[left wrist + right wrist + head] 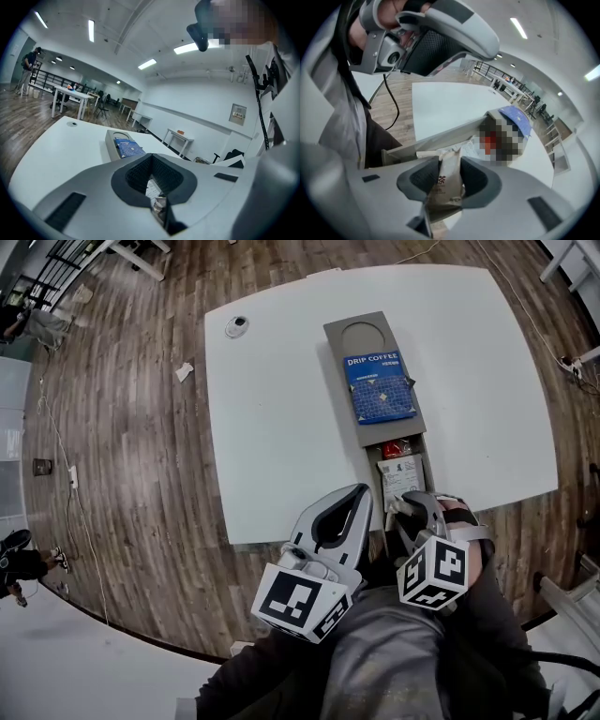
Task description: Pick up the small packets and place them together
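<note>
Here the right tool (449,163) pinches a beige packet (448,185) lengthwise along its jaws; the left tool (152,157) sits closed, empty.

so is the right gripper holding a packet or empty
Holding one: the right gripper pinches a brown packet between its pads.

Left tool (362,495) in pale grey moulded plastic, black ribbed pads lining a teardrop hollow; right tool (405,508) of the same build; dark rectangular slots (65,212) set into the smooth shells; left cube (302,601) and right cube (433,573) white with black square markers; black cable (397,109); grey garment (384,662); dark sleeve (492,615).
</note>
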